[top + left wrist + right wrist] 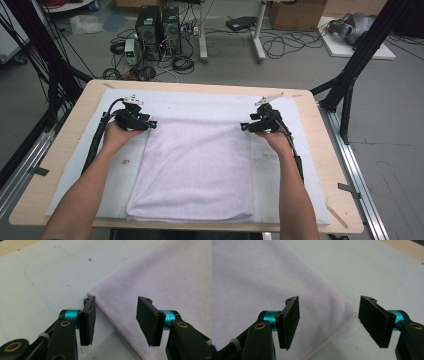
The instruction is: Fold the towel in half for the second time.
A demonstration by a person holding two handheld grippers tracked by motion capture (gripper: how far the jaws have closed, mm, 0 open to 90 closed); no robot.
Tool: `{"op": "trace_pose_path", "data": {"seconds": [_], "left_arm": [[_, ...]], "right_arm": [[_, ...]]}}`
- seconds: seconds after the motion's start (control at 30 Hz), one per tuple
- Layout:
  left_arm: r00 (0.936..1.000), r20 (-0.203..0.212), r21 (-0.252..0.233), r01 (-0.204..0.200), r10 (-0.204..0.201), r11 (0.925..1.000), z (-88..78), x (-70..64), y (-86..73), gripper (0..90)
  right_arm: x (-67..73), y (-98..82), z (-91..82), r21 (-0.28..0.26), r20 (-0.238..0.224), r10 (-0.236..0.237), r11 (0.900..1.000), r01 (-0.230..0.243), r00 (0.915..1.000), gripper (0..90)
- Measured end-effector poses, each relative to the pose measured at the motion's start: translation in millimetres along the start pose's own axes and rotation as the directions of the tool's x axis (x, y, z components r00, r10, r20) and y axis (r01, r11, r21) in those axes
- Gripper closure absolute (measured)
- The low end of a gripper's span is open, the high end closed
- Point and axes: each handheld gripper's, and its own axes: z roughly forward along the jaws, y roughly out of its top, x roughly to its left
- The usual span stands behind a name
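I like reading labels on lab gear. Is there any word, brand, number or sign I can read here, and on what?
None can be read.
Towel: no label or print.
White mat: faint pen marks, no letters.
Computer towers on the floor: any badges are too small to read.

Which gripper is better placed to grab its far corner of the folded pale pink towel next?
Left, narrowly. The left gripper has its open jaws astride the folded pale pink towel's corner hem; the right gripper also straddles its corner, with the hem lower between its jaws.
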Motion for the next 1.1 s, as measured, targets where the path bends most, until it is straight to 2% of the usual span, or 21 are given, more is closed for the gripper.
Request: {"op": "trace_pose_path", "data": {"seconds": [0.1, 0.23, 0.37, 0.4, 0.47, 0.5, 0.53, 0.57, 0.6, 0.63, 0.67, 0.73, 0.8, 0.87, 0.97, 1.03, 1.1], "left_arm": [[0.9993, -0.002, 0.005, 0.037, -0.037, 0.9993, 6.5, 3.2, -1.3, 51.1], [0.9975, -0.044, 0.033, 0.056, -0.055, 0.9979, 15.3, 5.8, -2.1, 46.4], [0.9947, -0.054, 0.024, 0.089, -0.087, 0.9957, 20.6, 9.4, -3.2, 45.9], [0.9949, -0.047, 0.04, 0.091, -0.089, 0.995, 23.3, 9.5, -4.4, 47.0], [0.9948, -0.064, 0.041, 0.082, -0.08, 0.9958, 24.4, 8.0, -4.7, 51.0], [0.994, -0.068, 0.041, 0.088, -0.086, 0.9953, 24.2, 8.8, -4.3, 52.7], [0.9931, -0.069, 0.042, 0.097, -0.094, 0.9944, 23.6, 10.0, -4.0, 56.3], [0.9932, -0.055, 0.04, 0.105, -0.102, 0.9937, 22.9, 11.1, -3.9, 61.3], [0.9946, -0.025, 0.039, 0.102, -0.101, 0.9941, 23.4, 10.9, -4.0, 71.2], [0.9954, -0.026, 0.038, 0.093, -0.092, 0.9949, 24.1, 9.1, -3.4, 77.0], [0.9957, -0.015, 0.039, 0.092, -0.091, 0.995, 24.6, 7.8, -3.0, 82.4], [0.9952, -0.017, 0.045, 0.097, -0.097, 0.9942, 24.3, 7.5, -2.0, 84.9], [0.9953, -0.016, 0.045, 0.096, -0.096, 0.9944, 23.3, 7.1, -1.4, 85.8], [0.9959, -0.018, 0.028, 0.089, -0.089, 0.9956, 21.0, 6.7, 0.0, 86.2], [0.9949, -0.022, -0.035, 0.098, -0.098, 0.9946, 10.7, 8.2, 6.3, 86.4], [0.9951, -0.034, -0.079, 0.09, -0.093, 0.9928, -0.1, 9.1, 15.9, 86.5], [0.9957, -0.04, -0.118, 0.078, -0.083, 0.9899, -10.1, 9.5, 26.4, 86.5]], "right_arm": [[-2.0, -4.6, 4.6, 0.013, 0.021, 0.012, 1.0, -0.012, 0.9997, 33.2], [-6.7, -9.7, 11.3, 0.035, 0.031, 0.037, 0.999, -0.038, 0.9988, 33.3], [-9.6, -13.0, 18.7, 0.052, 0.037, 0.048, 0.997, -0.05, 0.9982, 33.2], [-10.1, -13.8, 21.2, 0.059, 0.035, 0.046, 0.997, -0.048, 0.9983, 33.2], [-8.8, -15.8, 27.5, 0.082, 0.035, 0.043, 0.996, -0.045, 0.9985, 33.2], [-8.8, -16.0, 28.3, 0.07, 0.038, 0.031, 0.997, -0.033, 0.9988, 34.5], [-8.5, -15.7, 28.0, 0.072, 0.04, 0.042, 0.996, -0.045, 0.9983, 38.0], [-8.6, -15.6, 27.3, 0.069, 0.032, 0.035, 0.997, -0.037, 0.9989, 45.3], [-8.5, -15.0, 26.2, 0.07, 0.014, 0.036, 0.997, -0.037, 0.9993, 57.9], [-8.0, -14.2, 26.1, 0.071, -0.02, 0.031, 0.997, -0.029, 0.9993, 65.4], [-6.1, -13.4, 27.1, 0.074, -0.031, 0.024, 0.997, -0.022, 0.9992, 72.1], [-4.4, -12.4, 28.0, 0.075, -0.065, 0.033, 0.997, -0.028, 0.9973, 81.2], [-4.2, -11.3, 27.5, 0.075, -0.082, 0.045, 0.996, -0.039, 0.9956, 83.6], [-4.3, -8.9, 24.8, 0.071, -0.082, 0.036, 0.997, -0.031, 0.9959, 84.3], [-6.4, -2.7, 13.7, 0.026, -0.065, 0.037, 0.999, -0.036, 0.9972, 84.6], [-9.7, 2.9, 3.7, -0.018, -0.06, 0.045, 0.999, -0.047, 0.9971, 84.6], [-10.6, 13.8, -6.6, -0.038, -0.039, 0.03, 0.999, -0.031, 0.9988, 84.6]]}}
